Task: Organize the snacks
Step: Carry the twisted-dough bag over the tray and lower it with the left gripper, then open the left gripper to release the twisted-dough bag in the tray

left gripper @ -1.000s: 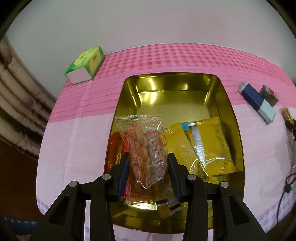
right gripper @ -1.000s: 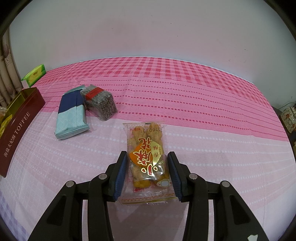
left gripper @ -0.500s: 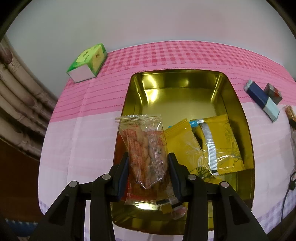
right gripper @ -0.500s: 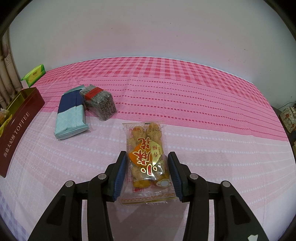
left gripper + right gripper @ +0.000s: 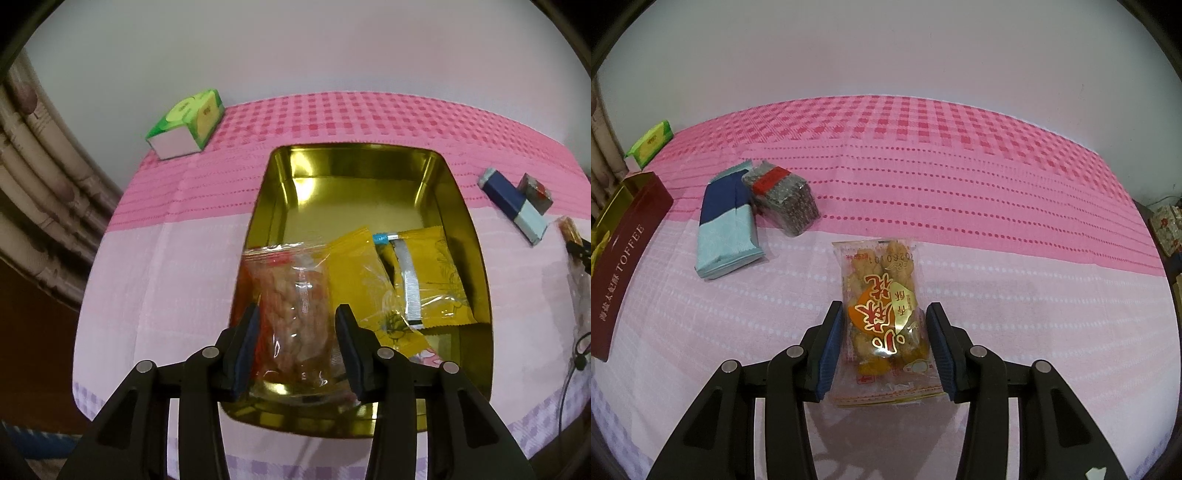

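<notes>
Left wrist view: the left gripper [image 5: 298, 343] points steeply down over the gold tin [image 5: 466, 236]. Its jaws are opening, with a clear packet of twisted fried snacks [image 5: 295, 314] between them. The left pad sits at the packet's edge and a narrow gap shows at the right pad, so the packet lies loose between the fingers, inside the tin at its near left side. Just right of it, also in the tin, lie two yellow packets [image 5: 424, 273], overlapping each other. The far half of the tin floor is bare metal. The tin stands on a pink tablecloth [image 5: 166, 280]. A green box [image 5: 186, 123] sits at the far left corner of the table. To the right of the tin, a blue bar [image 5: 513, 205] and a small dark wrapped block [image 5: 535, 188] lie touching.

Right wrist view: the right gripper [image 5: 886, 343] points down at the cloth, fingers part spread around a clear packet with red and gold lettering [image 5: 882, 314]. Whether the pads press on the packet cannot be told; it lies flat on the tablecloth. Further left lie the blue bar [image 5: 726, 230] and the dark block [image 5: 783, 203], side by side. The tin's dark red wall, lettered TOFFEE, stands at the left edge.
</notes>
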